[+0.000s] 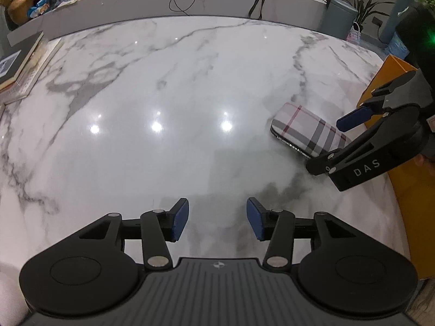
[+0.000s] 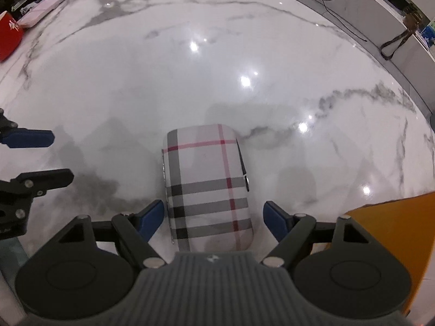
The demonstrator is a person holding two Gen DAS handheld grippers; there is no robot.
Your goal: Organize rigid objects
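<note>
Case (image 2: 209, 187), plaid and hard-shelled, lies flat on the surface (image 2: 136, 81) at 6 o'clock, between the right gripper's (image 2: 214, 221) wide jaws, untouched; square up, close across its width. Left gripper (image 1: 217, 219), half open, holds nothing

- The left gripper (image 1: 217, 218) hangs over a white marble table (image 1: 152, 87) with its two blue pads apart — only bare table shows between them.
- A plaid case (image 1: 307, 127) lies flat on the table, far to the right.
- The right gripper (image 1: 330, 146) comes in from the right edge, its jaws spread on either side of the near end of the case, not pressing it.
- An orange box (image 1: 394, 66) sits at the table's right edge.
- Books (image 1: 24, 62) are stacked at the left edge.
</note>
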